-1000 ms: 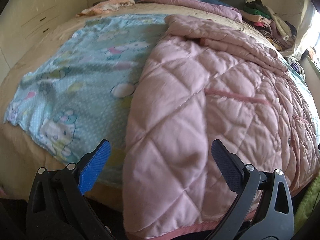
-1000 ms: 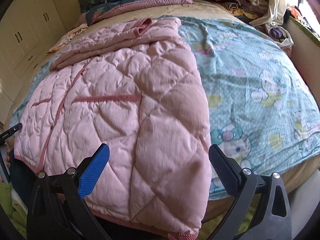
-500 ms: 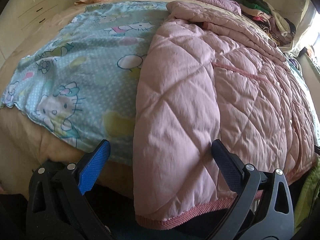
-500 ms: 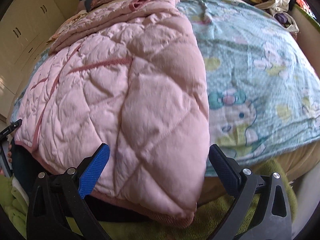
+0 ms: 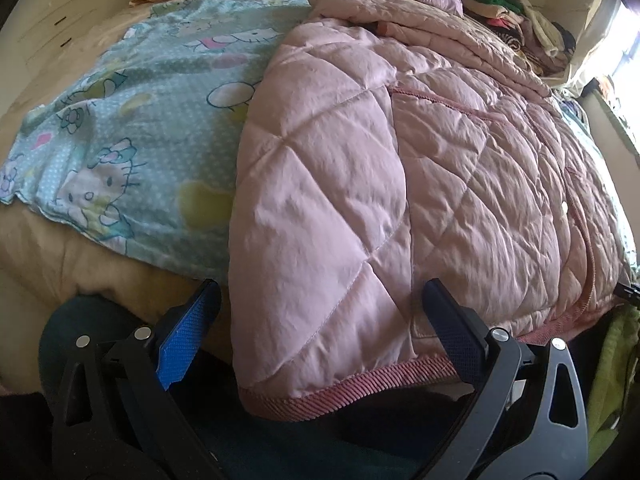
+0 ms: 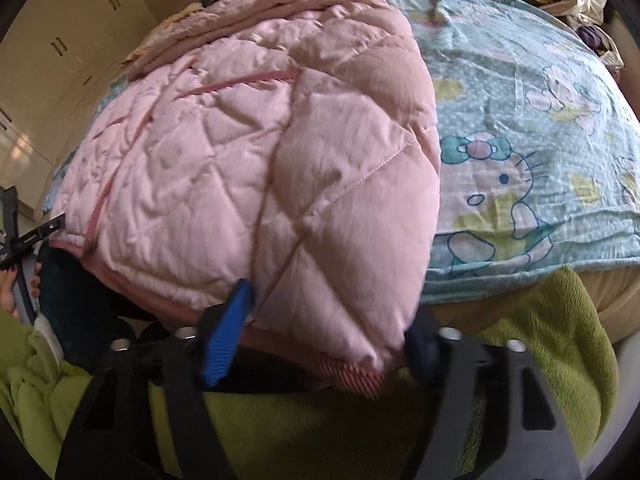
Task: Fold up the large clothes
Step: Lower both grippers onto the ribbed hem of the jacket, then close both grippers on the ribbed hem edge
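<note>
A pink quilted jacket [image 5: 400, 184] lies lengthwise up the bed [image 5: 80, 264], ribbed hem overhanging the near edge. The left gripper [image 5: 320, 332] straddles one hem corner, jaws wide, not touching. The right view alone shows the right gripper [image 6: 332, 320], jaws just closing, pressing the other corner, and a hand [image 6: 12, 296] at left.

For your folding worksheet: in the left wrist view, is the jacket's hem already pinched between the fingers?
No: the left gripper stands open around the pink jacket.

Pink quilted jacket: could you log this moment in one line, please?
left gripper: open at hem | right gripper: closing on pink quilted jacket hem
</note>
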### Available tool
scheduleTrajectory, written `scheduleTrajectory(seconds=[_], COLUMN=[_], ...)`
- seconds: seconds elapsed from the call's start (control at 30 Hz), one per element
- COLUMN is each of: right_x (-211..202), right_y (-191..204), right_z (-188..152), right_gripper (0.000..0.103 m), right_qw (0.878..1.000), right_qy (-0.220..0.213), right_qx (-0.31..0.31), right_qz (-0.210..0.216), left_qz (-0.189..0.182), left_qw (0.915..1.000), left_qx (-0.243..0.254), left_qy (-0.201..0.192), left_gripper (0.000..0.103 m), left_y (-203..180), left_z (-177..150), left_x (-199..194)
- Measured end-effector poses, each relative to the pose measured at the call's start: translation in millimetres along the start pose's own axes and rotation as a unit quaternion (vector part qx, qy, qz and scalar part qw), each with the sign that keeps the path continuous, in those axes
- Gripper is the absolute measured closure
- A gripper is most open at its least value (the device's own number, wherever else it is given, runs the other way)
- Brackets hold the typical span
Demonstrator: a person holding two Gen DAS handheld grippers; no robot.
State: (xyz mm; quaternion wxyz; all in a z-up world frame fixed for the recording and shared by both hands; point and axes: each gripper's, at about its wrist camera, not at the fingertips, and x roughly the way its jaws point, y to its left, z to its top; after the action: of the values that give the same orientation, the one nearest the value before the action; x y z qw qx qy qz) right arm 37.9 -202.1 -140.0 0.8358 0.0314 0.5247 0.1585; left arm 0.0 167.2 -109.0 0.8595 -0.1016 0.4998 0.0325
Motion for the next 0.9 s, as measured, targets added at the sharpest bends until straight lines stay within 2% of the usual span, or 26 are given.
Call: scheduleTrajectory(seconds=[0.07, 0.2, 0.23, 0.3, 0.43, 0.53, 0.63, 0.9], right_x=[-8, -30, -35, -47, -61, -71, -80, -97], right_y=[4, 14, 15, 17, 22, 25, 24, 20], right_z=[1, 9, 12, 18, 33, 41, 50, 69], right_gripper=[0.063, 0.077, 0.079, 0.081, 0.083, 0.084, 0.084, 0.085], right_qw=[1.0, 0.998, 0.997, 0.995, 0.991, 0.987, 0.983, 0.976], right_qy=[-0.014, -0.055, -0.065, -0.092, -0.128, -0.154, -0.174, -0.206], right_qx=[-0.008, -0.024, -0.025, -0.023, -0.022, -0.022, -0.014, 0.001], right_qz=[0.0, 0.01, 0.016, 0.028, 0.041, 0.047, 0.058, 0.07], left_qz=[-0.007, -0.012, -0.018, -0.024, -0.031, -0.032, -0.048, -0.06], left_qw=[1.0, 0.9999, 0.9998, 0.9996, 0.999, 0.9976, 0.9951, 0.988], left_qx=[-0.006, -0.01, -0.009, -0.006, 0.005, 0.017, 0.023, 0.039], left_qy=[0.002, -0.004, -0.008, -0.014, -0.033, -0.059, -0.083, -0.137], left_gripper=[0.008, 0.01, 0.019, 0.031, 0.075, 0.092, 0.094, 0.095], left_y=[2, 2, 2, 0, -5, -10, -12, -25], left_z=[1, 1, 0, 1, 2, 6, 17, 52], left_x=[2, 1, 0, -2, -12, -26, -43, -72])
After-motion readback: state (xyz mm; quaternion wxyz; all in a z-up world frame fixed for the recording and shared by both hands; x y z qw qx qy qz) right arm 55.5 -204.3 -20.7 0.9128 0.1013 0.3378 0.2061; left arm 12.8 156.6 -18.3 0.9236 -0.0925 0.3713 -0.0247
